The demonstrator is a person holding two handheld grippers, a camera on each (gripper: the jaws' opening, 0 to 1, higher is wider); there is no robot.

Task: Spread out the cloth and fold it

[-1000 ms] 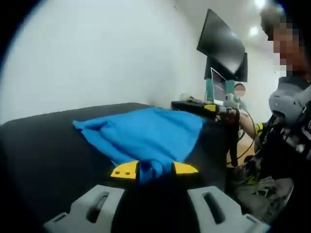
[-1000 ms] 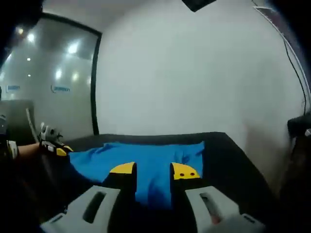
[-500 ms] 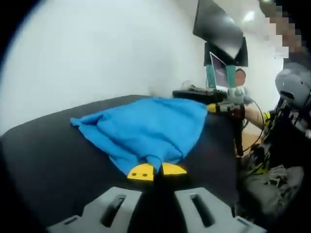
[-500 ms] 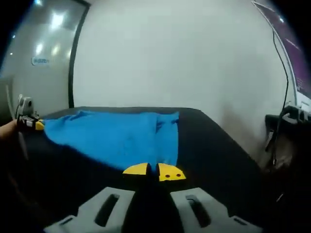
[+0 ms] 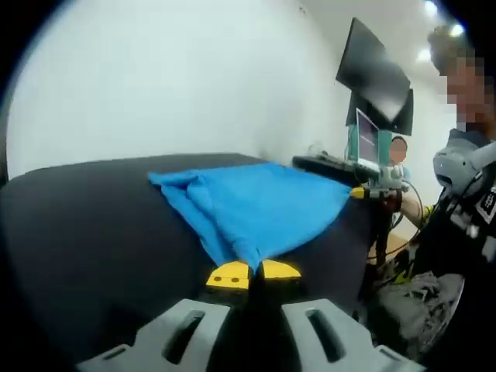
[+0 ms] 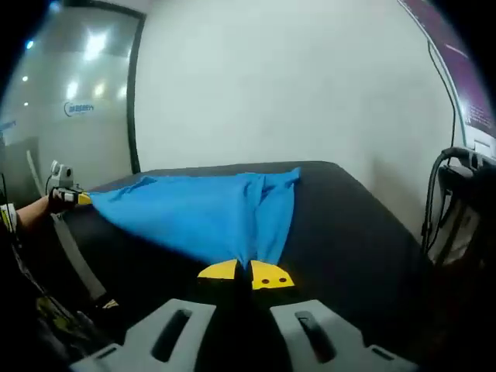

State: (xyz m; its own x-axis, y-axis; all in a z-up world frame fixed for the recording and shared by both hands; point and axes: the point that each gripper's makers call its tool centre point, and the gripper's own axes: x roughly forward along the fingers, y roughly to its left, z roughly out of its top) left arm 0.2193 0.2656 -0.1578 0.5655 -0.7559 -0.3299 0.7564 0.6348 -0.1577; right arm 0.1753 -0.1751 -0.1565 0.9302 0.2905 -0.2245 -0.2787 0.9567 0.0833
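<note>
Soft matt blue cloth (image 5: 260,213) with gentle wrinkles lies on a smooth matt black table (image 5: 85,232); the wall (image 6: 287,85) looks plain matt white.

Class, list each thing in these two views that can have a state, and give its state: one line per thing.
Cloth: blue, on the black table, partly spread with folds along one side, pinched at two corners.
Left gripper: shut on a cloth corner.
Right gripper: shut on another cloth corner.
Monitor: dark, tilted.
Laptop: open, screen lit.
</note>
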